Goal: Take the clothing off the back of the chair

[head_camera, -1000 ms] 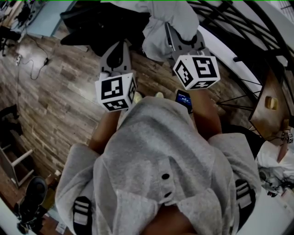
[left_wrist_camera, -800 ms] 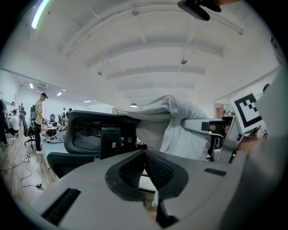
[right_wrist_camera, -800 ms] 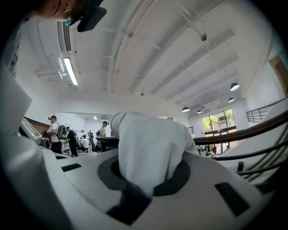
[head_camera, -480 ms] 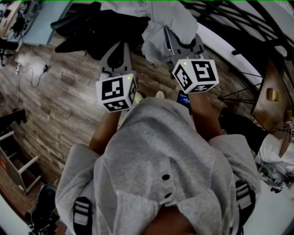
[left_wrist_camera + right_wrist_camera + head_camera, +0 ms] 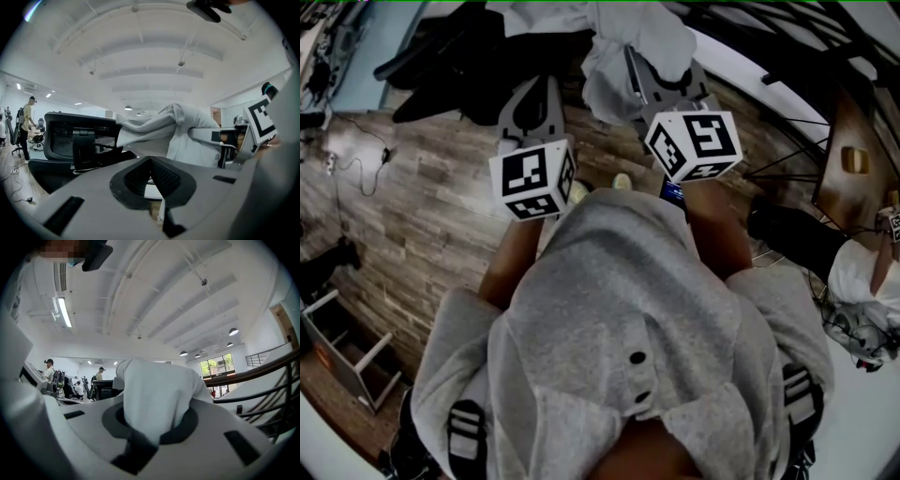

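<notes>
Wood floor (image 5: 422,206) below; black chair (image 5: 70,136) ahead; right tool (image 5: 154,427) clamps white clothing (image 5: 154,390); left tool (image 5: 152,176) closed, empty.

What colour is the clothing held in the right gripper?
White, plain with no pattern. The clothing shows best in the right gripper view.

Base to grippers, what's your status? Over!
Right gripper shut on the garment. Left gripper shut, empty. Garment's far end at the chair back. Nothing seen in the way.
</notes>
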`<state>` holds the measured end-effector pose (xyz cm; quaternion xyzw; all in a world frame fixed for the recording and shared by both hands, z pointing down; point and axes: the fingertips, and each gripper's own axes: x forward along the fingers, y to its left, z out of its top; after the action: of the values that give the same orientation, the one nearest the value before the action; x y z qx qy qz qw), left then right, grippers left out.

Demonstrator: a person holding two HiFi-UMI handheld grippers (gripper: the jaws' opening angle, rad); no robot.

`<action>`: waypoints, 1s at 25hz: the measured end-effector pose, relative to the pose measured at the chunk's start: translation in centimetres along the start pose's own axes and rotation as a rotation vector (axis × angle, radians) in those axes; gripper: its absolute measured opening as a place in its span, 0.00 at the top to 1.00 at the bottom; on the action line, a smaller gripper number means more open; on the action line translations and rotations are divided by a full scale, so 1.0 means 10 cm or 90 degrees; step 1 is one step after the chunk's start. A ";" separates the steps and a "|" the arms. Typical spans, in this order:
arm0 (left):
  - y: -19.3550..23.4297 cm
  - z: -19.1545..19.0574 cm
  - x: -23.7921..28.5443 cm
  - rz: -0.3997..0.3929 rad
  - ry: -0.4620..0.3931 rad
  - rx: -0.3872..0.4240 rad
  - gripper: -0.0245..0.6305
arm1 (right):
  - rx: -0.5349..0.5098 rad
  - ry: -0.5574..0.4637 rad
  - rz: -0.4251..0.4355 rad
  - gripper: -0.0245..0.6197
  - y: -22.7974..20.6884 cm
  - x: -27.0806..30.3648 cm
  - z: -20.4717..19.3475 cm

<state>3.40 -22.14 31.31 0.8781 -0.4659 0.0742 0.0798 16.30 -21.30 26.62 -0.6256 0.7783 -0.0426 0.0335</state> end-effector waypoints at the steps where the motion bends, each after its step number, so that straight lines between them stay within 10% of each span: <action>1: -0.03 -0.01 0.02 -0.004 0.001 0.000 0.95 | 0.000 0.002 -0.004 0.83 -0.03 -0.02 -0.01; 25: -0.82 -0.06 0.27 -0.097 0.024 0.014 0.95 | 0.013 0.041 -0.118 0.83 -0.76 -0.69 -0.16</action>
<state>11.65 -19.69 31.91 0.9102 -0.3955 0.0899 0.0841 24.94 -16.14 29.06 -0.6927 0.7174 -0.0734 0.0107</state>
